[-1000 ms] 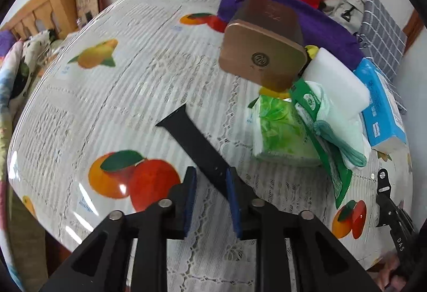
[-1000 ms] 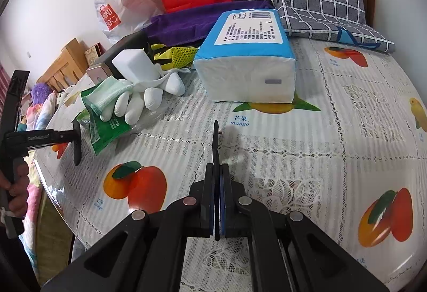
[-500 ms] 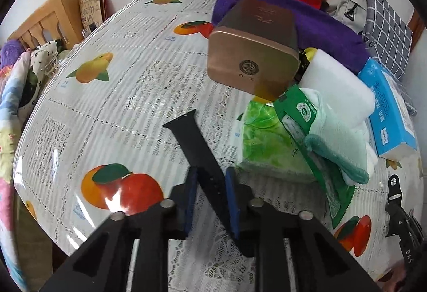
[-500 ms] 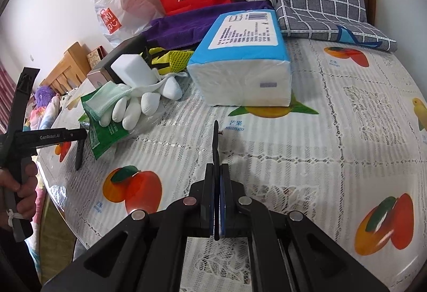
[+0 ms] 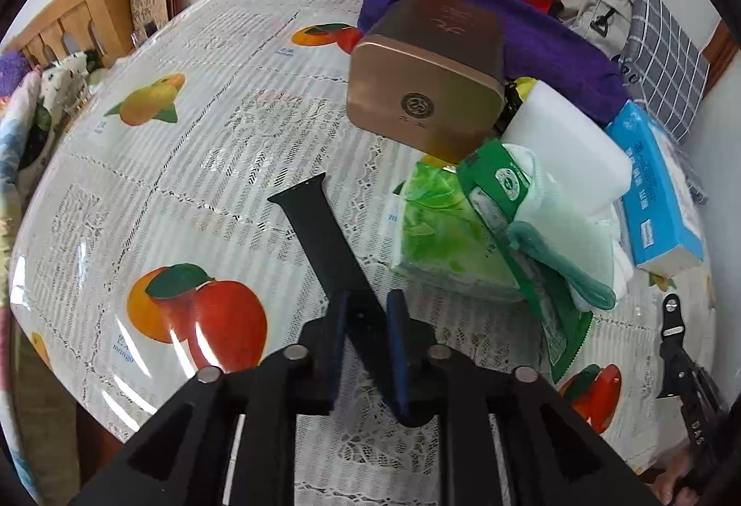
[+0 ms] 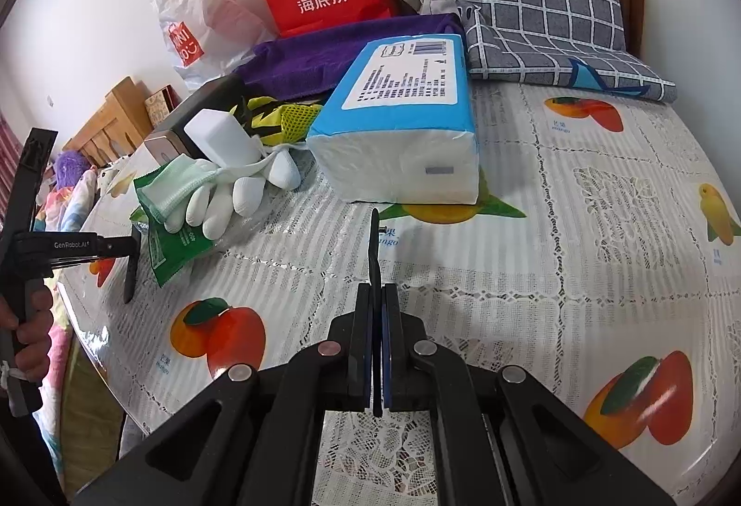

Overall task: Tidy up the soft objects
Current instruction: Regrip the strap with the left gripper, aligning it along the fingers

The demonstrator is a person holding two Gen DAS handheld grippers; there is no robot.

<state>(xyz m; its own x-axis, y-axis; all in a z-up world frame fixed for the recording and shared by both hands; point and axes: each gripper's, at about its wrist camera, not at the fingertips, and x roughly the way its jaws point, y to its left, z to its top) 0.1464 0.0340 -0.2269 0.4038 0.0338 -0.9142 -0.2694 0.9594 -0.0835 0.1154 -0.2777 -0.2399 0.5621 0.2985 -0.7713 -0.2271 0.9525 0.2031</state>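
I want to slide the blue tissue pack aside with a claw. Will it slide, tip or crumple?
The tissue pack lies flat on its broad side, so it probably won't tip. Its wrapper looks soft and its white end slightly bulged, so a push likely dents it first. On the glossy tablecloth it should then slide easily, being probably light for its size.

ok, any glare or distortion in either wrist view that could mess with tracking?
Left wrist: white glare streaks on the glossy tablecloth near the printed fruit; strong fisheye bowing, dark vignette corners; black strap stays sharp. Right wrist: same barrel distortion, softer sheen on the cloth, tissue pack crisp, no motion blur evident.
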